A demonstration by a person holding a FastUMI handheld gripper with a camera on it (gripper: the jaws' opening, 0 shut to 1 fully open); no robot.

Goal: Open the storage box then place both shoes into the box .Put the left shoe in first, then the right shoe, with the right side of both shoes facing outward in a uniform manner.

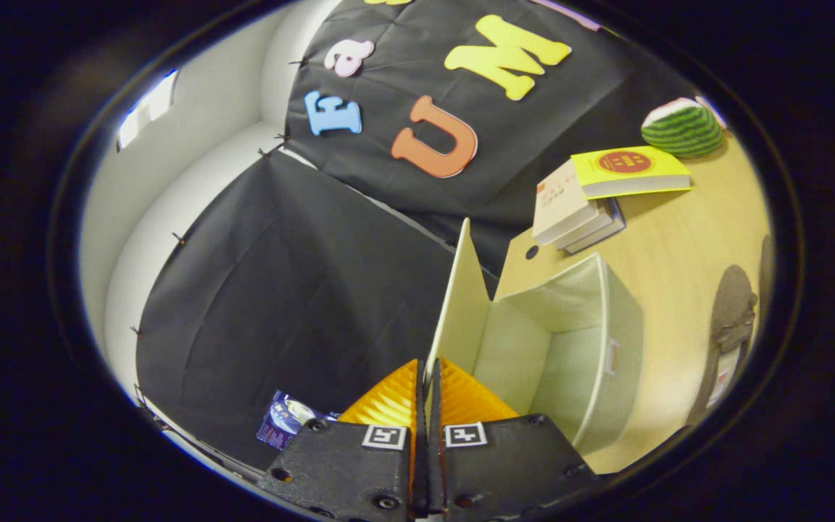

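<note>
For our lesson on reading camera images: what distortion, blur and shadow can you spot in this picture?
Gripper view: fisheye bends the table edge and tilts the scene; the gripper, shut on the storage box lid, looks oversized; the shoe smears near the rim; the box interior is evenly lit; books cast a soft shadow.

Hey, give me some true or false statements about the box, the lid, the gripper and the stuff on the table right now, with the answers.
1. The gripper is shut on the lid of the storage box. True.
2. The lid lies flat over the box. False: it stands raised.
3. A shoe is inside the box. False: the visible interior is empty.
4. A yellow-covered book tops the book stack. True.
5. A shoe lies on the table. True.
</note>
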